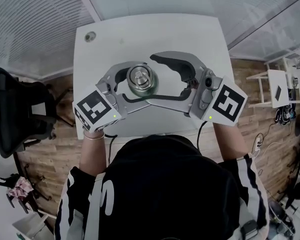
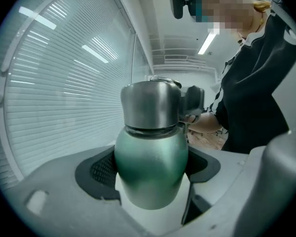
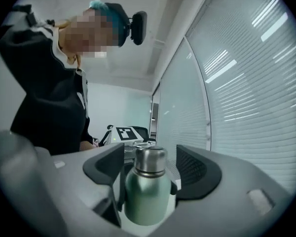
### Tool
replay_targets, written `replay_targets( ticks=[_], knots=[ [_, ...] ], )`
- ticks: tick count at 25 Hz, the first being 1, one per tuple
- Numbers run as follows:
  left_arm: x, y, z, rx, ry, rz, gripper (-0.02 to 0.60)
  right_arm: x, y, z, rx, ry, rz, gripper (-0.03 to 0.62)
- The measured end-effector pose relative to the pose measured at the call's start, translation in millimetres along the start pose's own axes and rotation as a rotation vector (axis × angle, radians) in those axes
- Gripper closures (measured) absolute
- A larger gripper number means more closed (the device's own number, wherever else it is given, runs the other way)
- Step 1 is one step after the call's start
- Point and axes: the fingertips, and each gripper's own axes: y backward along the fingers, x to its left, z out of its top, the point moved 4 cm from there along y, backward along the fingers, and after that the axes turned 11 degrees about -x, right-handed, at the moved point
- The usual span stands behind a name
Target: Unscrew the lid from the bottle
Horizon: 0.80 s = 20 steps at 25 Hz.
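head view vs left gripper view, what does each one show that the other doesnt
Only the head view: both grippers from above, the left gripper closed round the bottle and the right gripper open with its pads off it, plus the white table and a black chair.
Only the left gripper view: the bottle's green body side on, the seam under its steel lid, and the window blinds.
Both: the bottle, lid on, between the left jaws.

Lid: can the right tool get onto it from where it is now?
Probably yes. The right tool is open and lined up on the lid, with nothing between them. The left tool sits lower, round the bottle body.
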Motion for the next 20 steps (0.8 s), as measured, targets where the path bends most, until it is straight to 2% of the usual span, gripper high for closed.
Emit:
replay_targets(
  ticks=[2, 5, 9, 13, 20],
  knots=[
    [4, -1, -4, 0.016, 0.0, 0.033, 0.196, 4, -4, -2, 0.011, 0.035, -0.066, 0.279],
    [11, -5, -8, 0.032, 0.001, 0.095, 0.196, -3, -7, -8, 0.045, 0.095, -0.211, 0.281],
    [16, -13, -9, 0.013, 0.026, 0.175, 0.196, -15, -6, -19, 0.059, 0.081, -0.349, 0.292],
    [20, -12, -11, 0.015, 0.04, 0.202, 0.196, -17, -8, -20, 0.044, 0.081, -0.402, 0.316],
    [24, -10, -14, 0.041, 0.018, 0.243, 0.196, -14, -14, -23, 0.051, 0.094, -0.426, 0.364]
  ],
)
